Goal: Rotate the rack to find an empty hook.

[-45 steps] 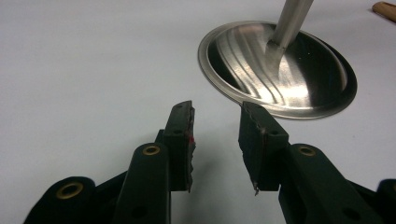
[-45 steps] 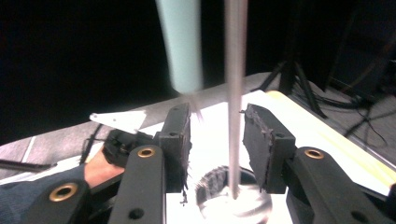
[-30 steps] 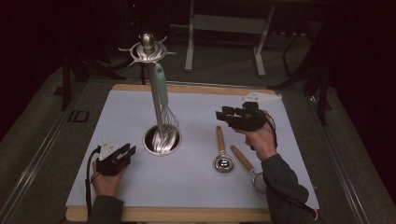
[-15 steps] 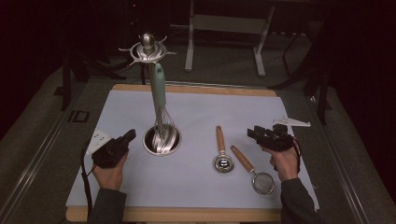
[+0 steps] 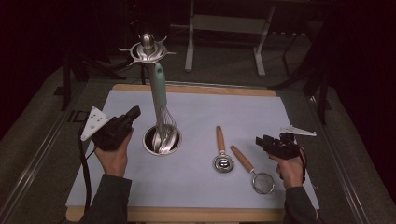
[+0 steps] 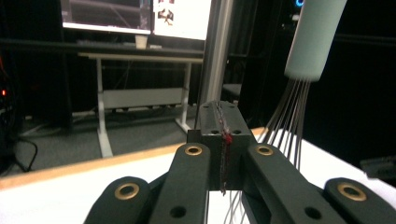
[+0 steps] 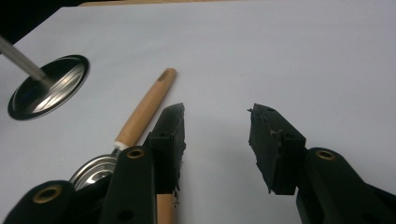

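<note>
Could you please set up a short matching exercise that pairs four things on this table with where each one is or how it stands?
1. mint-handled wire whisk
2. small mesh strainer with wooden handle
3. left claw
4. right claw

a. jaws apart
b. standing in the round metal base
c. lying flat on the white mat
d. jaws shut, empty

Pairs: 1-b, 2-c, 3-d, 4-a

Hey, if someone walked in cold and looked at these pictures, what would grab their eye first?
Probably the whisk with its mint-green handle, standing tilted in a round steel base left of centre on the pale mat. Next, two wooden-handled utensils right of centre: a round steel scoop and a small strainer beside it. A hand-held gripper flanks each side, the left gripper shut near the whisk, the right gripper open by the strainer.
</note>
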The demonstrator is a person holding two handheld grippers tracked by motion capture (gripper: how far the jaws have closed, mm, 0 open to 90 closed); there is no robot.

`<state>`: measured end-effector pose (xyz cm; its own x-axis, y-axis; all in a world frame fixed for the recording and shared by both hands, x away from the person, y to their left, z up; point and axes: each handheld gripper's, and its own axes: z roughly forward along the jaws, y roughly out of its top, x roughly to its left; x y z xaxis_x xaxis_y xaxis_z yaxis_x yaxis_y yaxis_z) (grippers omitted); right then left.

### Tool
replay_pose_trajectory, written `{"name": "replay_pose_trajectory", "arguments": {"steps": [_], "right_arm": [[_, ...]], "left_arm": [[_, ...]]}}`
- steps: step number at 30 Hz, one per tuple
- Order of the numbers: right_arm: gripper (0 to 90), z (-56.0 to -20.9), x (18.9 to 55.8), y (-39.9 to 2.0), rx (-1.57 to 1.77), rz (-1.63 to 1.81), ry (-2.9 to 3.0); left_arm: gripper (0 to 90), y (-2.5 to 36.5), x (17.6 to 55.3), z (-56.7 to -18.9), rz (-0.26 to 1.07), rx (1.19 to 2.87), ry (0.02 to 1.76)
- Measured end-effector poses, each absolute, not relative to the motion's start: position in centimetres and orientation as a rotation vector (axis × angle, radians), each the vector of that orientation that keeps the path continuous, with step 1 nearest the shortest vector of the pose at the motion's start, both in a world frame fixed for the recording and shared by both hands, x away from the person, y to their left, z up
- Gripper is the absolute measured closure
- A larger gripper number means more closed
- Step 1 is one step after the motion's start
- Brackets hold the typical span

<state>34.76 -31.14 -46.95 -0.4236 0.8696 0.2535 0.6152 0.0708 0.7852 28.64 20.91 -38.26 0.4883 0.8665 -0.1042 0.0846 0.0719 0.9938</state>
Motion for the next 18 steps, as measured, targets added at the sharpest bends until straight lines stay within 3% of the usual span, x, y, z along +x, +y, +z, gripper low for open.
{"name": "replay_pose_trajectory", "arguments": {"steps": [18], "right_arm": [[54.4, -47.2, 34.8, -31.7, 1.5, 1.277, 2.067]], "left_arm": [[90.0, 19.7, 29.2, -31.0, 0.813, 1.266, 0.73]]}}
